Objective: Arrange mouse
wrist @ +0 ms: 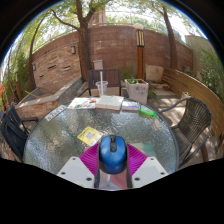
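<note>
A blue and black computer mouse (pixel 112 154) is between my gripper's (pixel 112 163) two fingers, which press on its sides. The magenta pads (pixel 92 157) show on either side of it. I hold the mouse above a round glass table (pixel 60 135), over its near edge. The mouse hides the table directly below it.
On the table lie a yellow card (pixel 90 135), a stack of books (pixel 108 102), a clear cup with a straw (pixel 102 89), a green item (pixel 147 111) and a planter box (pixel 136 91). Metal chairs (pixel 192 118) flank the table. A brick wall (pixel 120 48) and a tree stand behind.
</note>
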The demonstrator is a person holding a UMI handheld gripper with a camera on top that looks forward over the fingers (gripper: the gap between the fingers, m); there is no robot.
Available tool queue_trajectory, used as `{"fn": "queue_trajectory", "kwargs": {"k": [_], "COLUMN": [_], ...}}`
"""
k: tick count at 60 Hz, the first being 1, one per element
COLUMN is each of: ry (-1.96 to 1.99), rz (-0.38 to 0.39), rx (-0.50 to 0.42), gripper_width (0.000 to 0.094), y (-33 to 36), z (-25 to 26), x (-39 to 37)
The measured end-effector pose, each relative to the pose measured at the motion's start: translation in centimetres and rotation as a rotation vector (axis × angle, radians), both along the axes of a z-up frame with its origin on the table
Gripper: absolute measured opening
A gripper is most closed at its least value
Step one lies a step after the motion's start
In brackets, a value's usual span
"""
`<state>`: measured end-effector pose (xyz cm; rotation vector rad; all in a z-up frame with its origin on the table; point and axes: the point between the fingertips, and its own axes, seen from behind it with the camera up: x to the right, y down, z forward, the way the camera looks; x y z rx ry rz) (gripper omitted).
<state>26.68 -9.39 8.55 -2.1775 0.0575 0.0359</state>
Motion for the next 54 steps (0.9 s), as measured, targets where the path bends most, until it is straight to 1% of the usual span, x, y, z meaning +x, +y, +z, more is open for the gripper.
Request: {"fn": "queue_trajectory", "kwargs": {"k": [4,5,6,7,12,15,17,18,19,22,25,26,30,45,54], "ry": [-0.027,-0.027,-0.027,-0.028,-0.025,-0.020,-0.021,-0.026,-0.031,-0.048,-0.063,-0.064,-0.064,-0.118,-0.144], "rz": [0.016,0.022,0.028,0.033,0.054,0.051,0.052,0.056,0.061,0.074,0.067,0.066,0.055,-0.004,-0.035], "rx": [-0.082,-0.099,-0.111,-0.123,-0.179,-0.191,-0.182,-0.178,-0.175,-0.167,-0.144,-0.144,-0.126,-0.040,-0.006], "gripper_width": [0.0366,0.0372,0.0378,0.0400,0.0452,0.0511,0.0563,0.0607,0.0661,0.0860,0.0827,0.0829,0.0862,0.0852,0.0851], "y": [-0.2,-0.4,-0.3,-0.6,-1.4,-1.5,-1.6,-1.6,-1.7,-2.1,-2.6,-2.6,-4.2,-12.3,-18.4], "z": [-3.7,-4.5,-6.4,-7.3,-9.2,-9.6,-9.3,-9.1,-8.9,-7.6,-6.3,-4.8,-3.0,6.2,10.3], "x": [1.4,1.6,1.5,1.9,2.4,2.6,2.7,2.7,2.6,2.5,2.5,2.8,2.2,1.6,0.6]}}
